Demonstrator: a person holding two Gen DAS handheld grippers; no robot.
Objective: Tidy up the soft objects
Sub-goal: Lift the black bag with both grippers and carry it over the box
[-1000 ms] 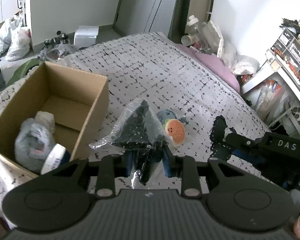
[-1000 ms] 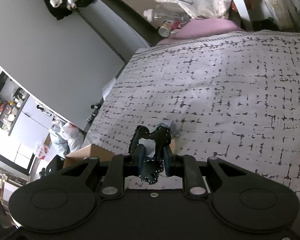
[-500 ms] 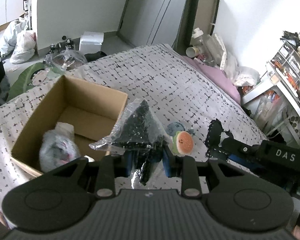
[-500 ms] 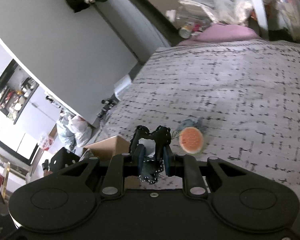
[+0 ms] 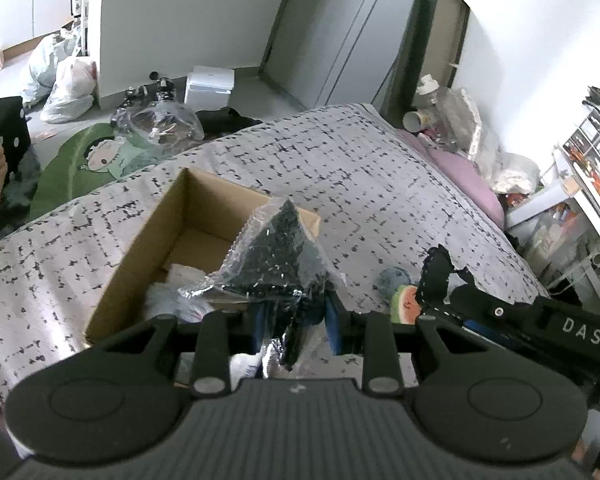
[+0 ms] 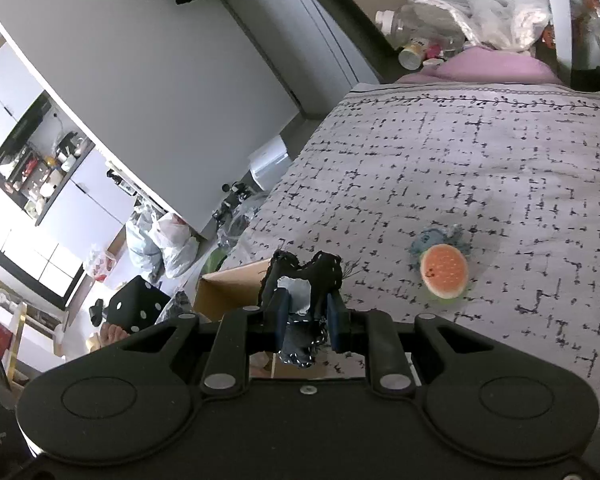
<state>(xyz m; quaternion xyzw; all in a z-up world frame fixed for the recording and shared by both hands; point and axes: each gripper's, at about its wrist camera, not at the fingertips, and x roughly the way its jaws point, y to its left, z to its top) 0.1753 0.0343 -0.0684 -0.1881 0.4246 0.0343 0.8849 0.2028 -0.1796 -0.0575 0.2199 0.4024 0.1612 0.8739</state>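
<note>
— Bag (image 5: 278, 256): where, and gripped how?
— Clamped in the left gripper (image 5: 296, 316), lower end pinched between the blue pads (image 5: 332, 320), the rest standing up in a crumpled peak. Held in the air just in front of the box (image 5: 140, 236), top overlapping its far rim in the left view.
— Handling?
— Light and limp, by the look. Clear crinkly film around dark soft stuff; probably slippery at the plastic, so best pinched where the filling bunches, not on loose film alone.
— Right side?
— Right gripper (image 6: 306, 320) closed on a black cloth (image 6: 304, 276) with white stitching, a pale scrap showing between the folds. Floppy too; droops below the pads. Hangs above the bed (image 6: 480, 168), near the box corner.
— Left on the bed?
— Round plush (image 6: 444, 270), orange face, beside a bluish tuft (image 6: 430, 240). Squashy, likely easy to squeeze across the middle.
— Box contents?
— Pale and grey soft things at the bottom; hard to tell what exactly.
— Risk?
— Film slipping out on release over the rim, perhaps.
</note>
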